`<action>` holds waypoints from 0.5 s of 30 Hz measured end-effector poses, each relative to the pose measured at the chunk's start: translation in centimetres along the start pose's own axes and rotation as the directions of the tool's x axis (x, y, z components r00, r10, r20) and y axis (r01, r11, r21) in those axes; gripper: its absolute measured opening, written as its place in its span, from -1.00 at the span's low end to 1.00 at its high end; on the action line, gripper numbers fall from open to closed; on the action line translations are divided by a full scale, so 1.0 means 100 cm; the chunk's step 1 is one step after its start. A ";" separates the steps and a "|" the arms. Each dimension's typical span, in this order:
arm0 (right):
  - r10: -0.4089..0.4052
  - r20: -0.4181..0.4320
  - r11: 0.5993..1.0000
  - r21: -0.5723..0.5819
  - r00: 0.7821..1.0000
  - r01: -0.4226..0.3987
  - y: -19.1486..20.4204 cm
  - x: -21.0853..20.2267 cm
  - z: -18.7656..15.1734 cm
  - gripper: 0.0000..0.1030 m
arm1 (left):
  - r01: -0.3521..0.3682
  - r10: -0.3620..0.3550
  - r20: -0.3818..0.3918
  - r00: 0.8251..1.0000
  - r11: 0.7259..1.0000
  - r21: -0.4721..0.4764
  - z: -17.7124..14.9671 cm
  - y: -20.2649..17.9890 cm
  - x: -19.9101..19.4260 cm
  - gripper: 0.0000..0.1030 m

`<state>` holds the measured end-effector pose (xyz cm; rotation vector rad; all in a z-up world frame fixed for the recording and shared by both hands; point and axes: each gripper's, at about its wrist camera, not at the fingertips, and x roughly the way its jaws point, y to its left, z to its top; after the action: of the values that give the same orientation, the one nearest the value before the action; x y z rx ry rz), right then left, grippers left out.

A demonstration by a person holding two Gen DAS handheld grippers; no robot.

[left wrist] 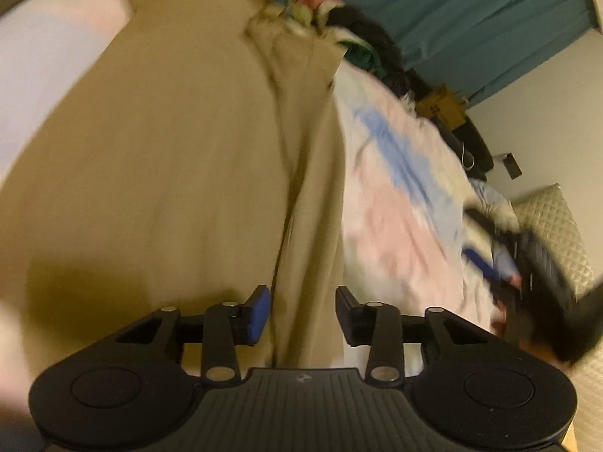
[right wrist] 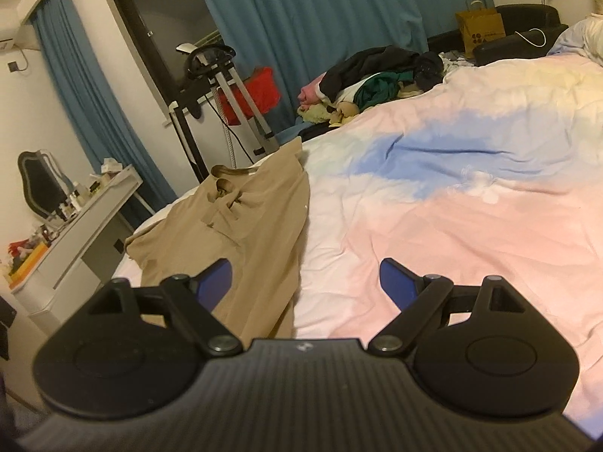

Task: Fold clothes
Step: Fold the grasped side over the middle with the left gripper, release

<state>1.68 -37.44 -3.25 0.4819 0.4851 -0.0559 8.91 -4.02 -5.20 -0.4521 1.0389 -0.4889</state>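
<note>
A tan garment (right wrist: pixel 248 222) lies spread on the bed's pastel duvet (right wrist: pixel 471 207), partly folded, near the bed's left edge. In the left wrist view the tan garment (left wrist: pixel 169 169) fills the left and middle, blurred by motion. My left gripper (left wrist: pixel 303 312) is open just above it, with a raised fold of the cloth running between the fingers; they do not pinch it. My right gripper (right wrist: pixel 305 282) is wide open and empty, held above the garment's near right edge and the duvet. The other gripper and a hand show blurred at the left wrist view's right edge (left wrist: pixel 508 263).
A pile of dark and coloured clothes (right wrist: pixel 377 79) lies at the bed's far side. A white dressing table (right wrist: pixel 75 233) with small items stands left of the bed. Teal curtains (right wrist: pixel 320 19), a garment steamer stand (right wrist: pixel 230 86) and a paper bag (right wrist: pixel 480 32) stand behind.
</note>
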 end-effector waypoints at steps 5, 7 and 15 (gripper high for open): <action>-0.015 -0.023 1.000 0.014 1.000 0.015 -0.004 0.015 -0.002 0.69 | -0.077 0.080 0.055 0.995 0.996 -0.050 0.086 -0.001 0.069 -0.11; -0.018 -0.037 1.000 0.020 0.999 0.018 -0.006 0.023 -0.003 0.69 | -0.101 0.108 0.082 0.991 0.991 -0.090 0.117 0.004 0.100 -0.11; -0.001 -0.080 1.000 0.001 0.997 0.001 0.000 0.069 0.000 0.69 | -0.123 0.132 0.185 0.974 0.991 -0.058 0.189 0.011 0.186 -0.27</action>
<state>7.81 -37.00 -6.38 0.4859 0.5643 -0.0381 33.72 -11.64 -10.53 -0.4609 0.8916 -0.3018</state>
